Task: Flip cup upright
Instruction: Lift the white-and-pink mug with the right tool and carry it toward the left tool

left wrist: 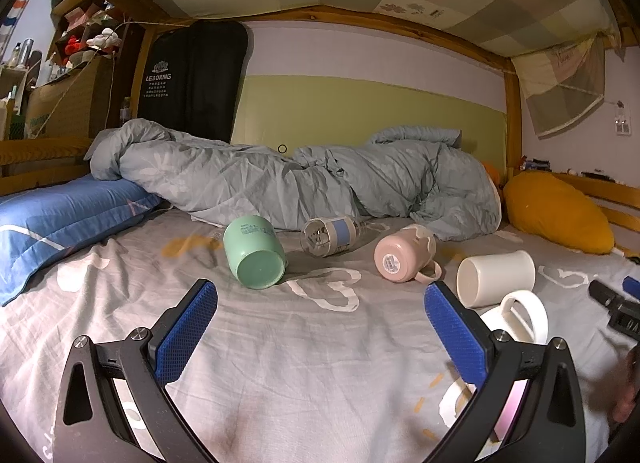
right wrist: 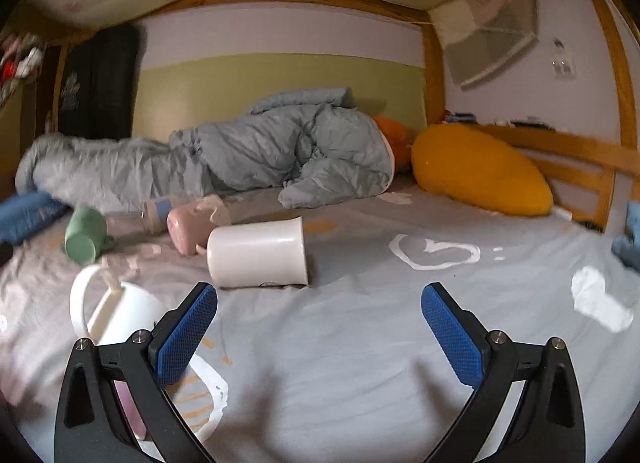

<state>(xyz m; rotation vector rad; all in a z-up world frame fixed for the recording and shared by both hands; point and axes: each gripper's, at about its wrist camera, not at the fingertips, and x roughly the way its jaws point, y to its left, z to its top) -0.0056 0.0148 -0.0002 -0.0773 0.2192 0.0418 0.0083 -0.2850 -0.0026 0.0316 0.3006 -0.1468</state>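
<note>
Several cups lie on their sides on the grey bedsheet (left wrist: 300, 343). A green cup (left wrist: 254, 253), a clear bottle (left wrist: 330, 235), a pink mug (left wrist: 402, 253) and a white handleless cup (left wrist: 496, 277) form a row. A white mug with a handle (left wrist: 520, 317) lies nearest, partly behind my left gripper's right finger. My left gripper (left wrist: 320, 311) is open and empty, short of the row. In the right wrist view my right gripper (right wrist: 318, 315) is open and empty, just in front of the white cup (right wrist: 258, 259); the white mug (right wrist: 116, 311) is by its left finger.
A crumpled grey-blue duvet (left wrist: 300, 179) lies behind the cups. A blue pillow (left wrist: 64, 219) is at left, a yellow cushion (left wrist: 560, 215) at right by the wooden bed rail (right wrist: 576, 159). The other gripper's tip (left wrist: 616, 303) shows at the right edge.
</note>
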